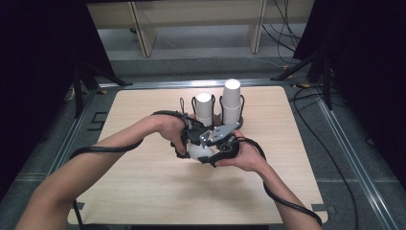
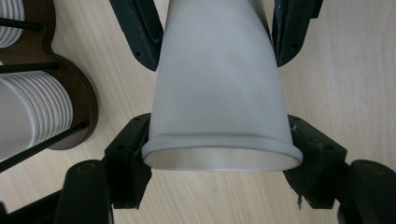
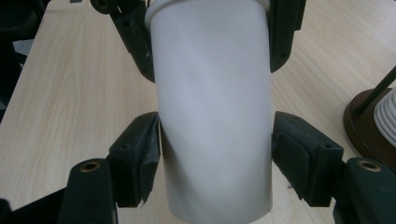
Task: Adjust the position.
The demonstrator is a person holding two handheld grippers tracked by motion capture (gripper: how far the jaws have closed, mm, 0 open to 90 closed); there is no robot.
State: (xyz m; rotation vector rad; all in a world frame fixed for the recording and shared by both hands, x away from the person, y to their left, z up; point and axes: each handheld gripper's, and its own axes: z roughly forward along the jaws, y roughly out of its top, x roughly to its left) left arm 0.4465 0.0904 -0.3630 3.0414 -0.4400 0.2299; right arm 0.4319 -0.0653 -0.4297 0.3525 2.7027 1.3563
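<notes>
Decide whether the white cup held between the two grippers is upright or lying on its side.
On its side. The white cup runs level above the table, rim at the left gripper, its other end at the right gripper.

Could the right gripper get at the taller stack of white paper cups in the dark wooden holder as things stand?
Probably not yet: the right gripper is closed on the white paper cup that the left gripper also clamps. The taller stack of white paper cups stands just beyond, with bare wooden table between.
</notes>
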